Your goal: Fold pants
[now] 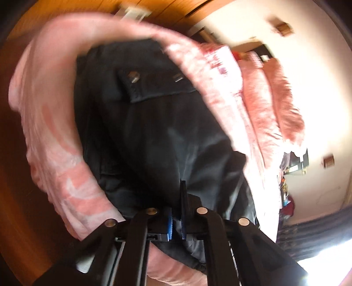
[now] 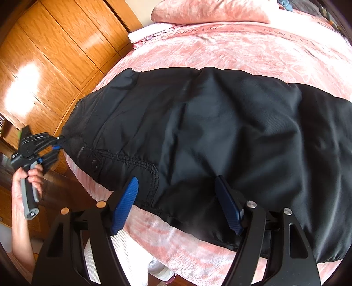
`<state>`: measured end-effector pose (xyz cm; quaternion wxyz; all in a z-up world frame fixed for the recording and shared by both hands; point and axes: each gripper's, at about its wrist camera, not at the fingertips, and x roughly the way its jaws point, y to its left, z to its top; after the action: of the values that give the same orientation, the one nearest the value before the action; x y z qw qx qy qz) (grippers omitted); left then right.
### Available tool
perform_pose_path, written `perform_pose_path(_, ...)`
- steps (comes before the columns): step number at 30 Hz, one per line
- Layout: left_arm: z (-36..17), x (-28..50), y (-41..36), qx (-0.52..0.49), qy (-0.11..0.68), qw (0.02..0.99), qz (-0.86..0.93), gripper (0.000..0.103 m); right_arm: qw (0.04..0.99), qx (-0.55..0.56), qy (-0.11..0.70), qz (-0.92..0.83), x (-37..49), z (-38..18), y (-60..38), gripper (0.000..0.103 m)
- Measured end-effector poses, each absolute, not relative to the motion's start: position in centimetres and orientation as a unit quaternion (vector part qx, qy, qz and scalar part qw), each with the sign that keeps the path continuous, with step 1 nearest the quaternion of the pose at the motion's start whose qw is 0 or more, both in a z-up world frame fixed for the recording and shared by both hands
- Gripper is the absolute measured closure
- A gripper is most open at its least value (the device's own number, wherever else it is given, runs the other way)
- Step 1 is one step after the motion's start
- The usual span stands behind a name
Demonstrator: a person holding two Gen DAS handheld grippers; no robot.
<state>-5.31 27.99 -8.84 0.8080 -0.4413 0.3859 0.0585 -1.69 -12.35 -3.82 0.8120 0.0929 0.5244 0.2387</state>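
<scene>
The black pants (image 2: 198, 136) lie spread across the pink bedspread (image 2: 231, 50), their waist end at the left edge of the bed and the rest running off to the right. The left gripper (image 2: 57, 144) is clenched on the waistband corner at the far left, its blue pads pinching dark cloth; in its own view the fingers (image 1: 183, 211) stand nearly together with fabric between them. The right gripper (image 2: 178, 204) hovers spread wide over the near edge of the pants, beside the stitched fly seam (image 2: 140, 164), touching nothing that I can make out. To do this step well, I judge the right gripper should come down onto the near hem, bite both layers squarely, and match the left one's height, so the cloth lifts as one taut edge rather than a sagging pocket; the fabric looks slick and may slip from a shallow bite. Counted: one pair of pants, two grippers, one pillow (image 2: 211, 11), one snap button (image 2: 95, 163) on the waistband.
</scene>
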Motion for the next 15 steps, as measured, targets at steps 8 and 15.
perform_pose_path(8,-12.1,-4.9,28.6,-0.425,0.423,0.797,0.072,0.096,0.811,0.090,0.527,0.238,-1.3,-4.1,-12.2,0.030)
perform_pose_path(15,-10.3,-6.2,28.4,-0.408,0.441,0.795,0.084,0.044,0.810,0.100,0.526,0.239,-1.0,-4.1,-12.6,0.030)
